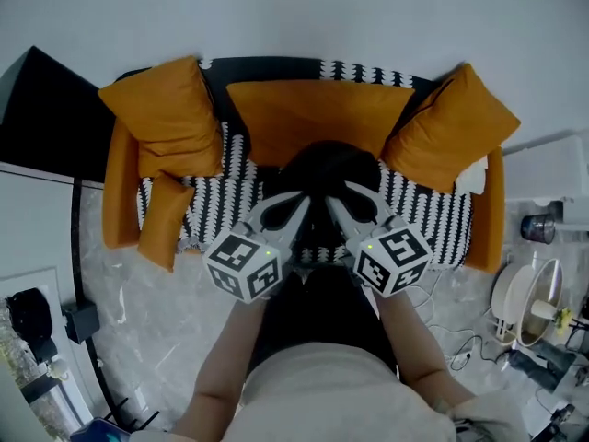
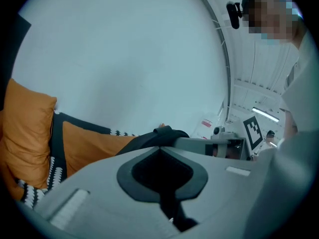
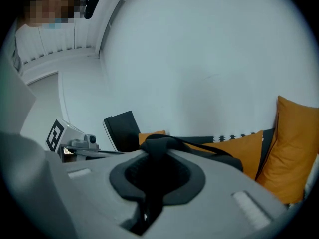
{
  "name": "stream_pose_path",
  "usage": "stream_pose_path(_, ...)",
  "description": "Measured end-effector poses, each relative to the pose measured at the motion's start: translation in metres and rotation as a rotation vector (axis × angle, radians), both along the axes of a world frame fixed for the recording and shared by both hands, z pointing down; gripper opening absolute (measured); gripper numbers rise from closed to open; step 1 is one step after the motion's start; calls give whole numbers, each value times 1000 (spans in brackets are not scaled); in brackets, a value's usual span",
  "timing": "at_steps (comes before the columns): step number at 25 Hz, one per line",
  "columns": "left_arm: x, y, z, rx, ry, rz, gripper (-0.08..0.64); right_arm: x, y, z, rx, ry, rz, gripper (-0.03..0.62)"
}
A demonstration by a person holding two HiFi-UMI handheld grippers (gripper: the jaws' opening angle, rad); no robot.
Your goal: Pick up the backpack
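The left gripper (image 1: 293, 212) and right gripper (image 1: 354, 208) have their jaws clamped on the backpack (image 1: 324, 166), by an orange sofa (image 1: 313, 113). Only the head view shows the floor (image 1: 156, 311).

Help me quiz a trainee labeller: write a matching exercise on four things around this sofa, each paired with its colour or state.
Things:
1 backpack
2 cushion
3 sofa cover
4 board

Colour or state:
A orange
B black-and-white pattern
C black, gripped by left claw and right claw
D black, flat, at the head view's left edge

Pairs: 1-C, 2-A, 3-B, 4-D
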State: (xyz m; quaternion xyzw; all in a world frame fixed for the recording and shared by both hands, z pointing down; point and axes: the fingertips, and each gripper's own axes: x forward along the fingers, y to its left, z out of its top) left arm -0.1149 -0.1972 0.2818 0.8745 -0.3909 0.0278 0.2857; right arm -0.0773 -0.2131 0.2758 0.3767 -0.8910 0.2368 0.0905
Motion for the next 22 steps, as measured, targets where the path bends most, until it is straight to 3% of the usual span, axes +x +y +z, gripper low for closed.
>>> stream_pose_path(9,-4,0,-52,105,-3,0,6,-8,-2,-56,83,-31,3,34)
stream_pose_path(22,-16,-12,-133,314,3,-60,6,-18,-16,-140,279,-70,-27,34)
